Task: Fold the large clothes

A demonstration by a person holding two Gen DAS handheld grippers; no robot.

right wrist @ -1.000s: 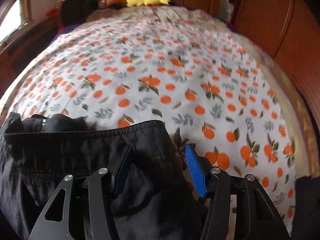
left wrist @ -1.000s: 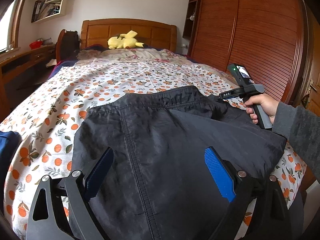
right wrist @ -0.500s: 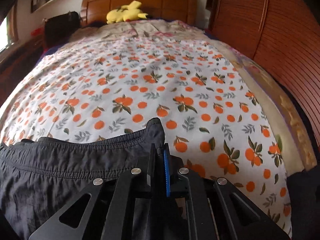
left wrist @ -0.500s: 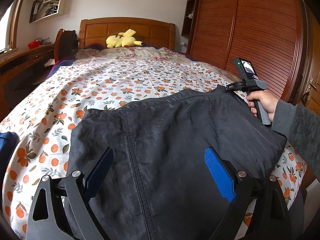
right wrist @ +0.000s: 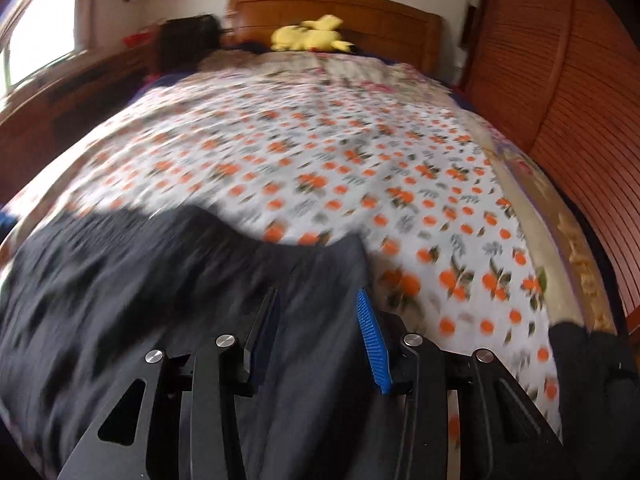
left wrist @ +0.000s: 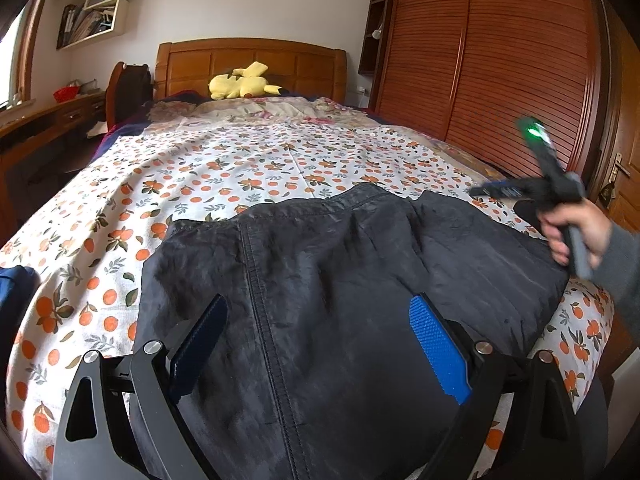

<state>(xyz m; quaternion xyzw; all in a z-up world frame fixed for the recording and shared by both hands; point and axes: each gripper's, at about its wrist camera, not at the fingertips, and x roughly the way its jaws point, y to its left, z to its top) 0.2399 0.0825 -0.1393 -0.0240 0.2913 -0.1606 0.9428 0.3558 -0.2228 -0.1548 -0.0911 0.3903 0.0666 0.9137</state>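
On the near half of the bed (left wrist: pixel 248 160), a dark garment (left wrist: pixel 340 280) lies spread flat, its waistband edge toward the headboard (left wrist: pixel 248 64) and a stitched seam running down its length. It rests on a sheet (left wrist: pixel 120 216) printed with oranges.

Left wrist view: the left gripper (left wrist: pixel 320 344) hangs over the near part of the garment. Its fingers (left wrist: pixel 436 348) are spread wide, one on each side of the seam, with cloth showing in the gap; contact with the fabric cannot be determined. This view alone shows the right gripper (left wrist: pixel 486 191) from outside, blurred, held in a hand (left wrist: pixel 572 228) with a grey sleeve, beyond the garment's right corner and apart from it. A green light shows at its top.

Right wrist view: heavily blurred. The right gripper's fingers (right wrist: pixel 370 340) stand partly apart, having just been opening; nothing is pinched between them. The garment's right corner lies below the gap. This view shows the bed's far right edge and a dark item (right wrist: pixel 580 352) at lower right, not identifiable.

Both views show a yellow plush (left wrist: pixel 240 84) by the headboard and a slatted wardrobe (left wrist: pixel 500 60) on the right. The left view adds wall shelves (left wrist: pixel 96 16), a counter (left wrist: pixel 48 116) at left and a blue item (left wrist: pixel 12 292) at the bed's left edge.
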